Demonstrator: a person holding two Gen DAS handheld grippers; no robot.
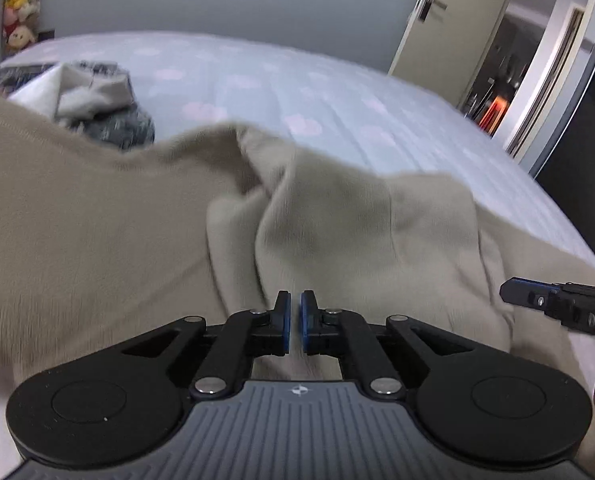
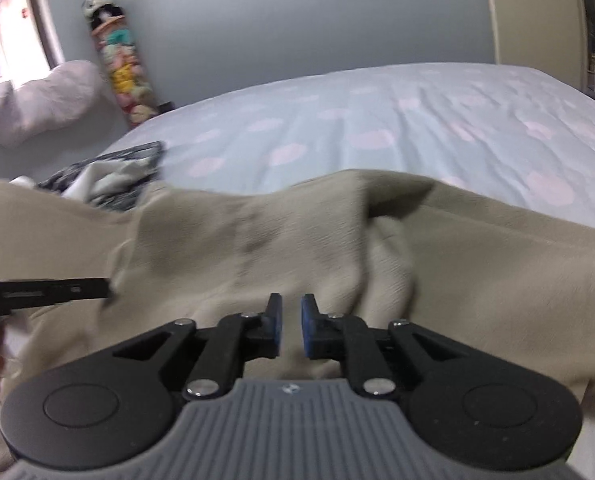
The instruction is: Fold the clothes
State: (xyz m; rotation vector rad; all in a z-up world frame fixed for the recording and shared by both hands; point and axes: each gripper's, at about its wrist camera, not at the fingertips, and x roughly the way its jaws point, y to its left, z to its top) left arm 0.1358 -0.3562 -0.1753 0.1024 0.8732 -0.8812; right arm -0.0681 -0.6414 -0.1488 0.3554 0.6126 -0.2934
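Nearest, left gripper (image 1: 296,300) with blue pads almost together, a thin gap, nothing pinched. Right gripper (image 2: 291,304) slightly parted, likewise empty. Just beyond both, directly under and ahead of the fingertips, rumpled beige garment (image 1: 137,208) spread over the near edge of the bed (image 1: 337,92). Far left, heap of dark patterned and pale clothes (image 1: 97,104). Farther still, plush toys (image 2: 121,64) against the wall.

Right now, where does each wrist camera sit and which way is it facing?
Left wrist: rides the left gripper, looking over the rumpled beige fleece garment toward the open cream door; the right gripper juts in.
Right wrist: rides the right gripper, facing the tall tube of plush toys; the left gripper juts in.
Shared: garment, pale blue pink-spotted bedsheet.
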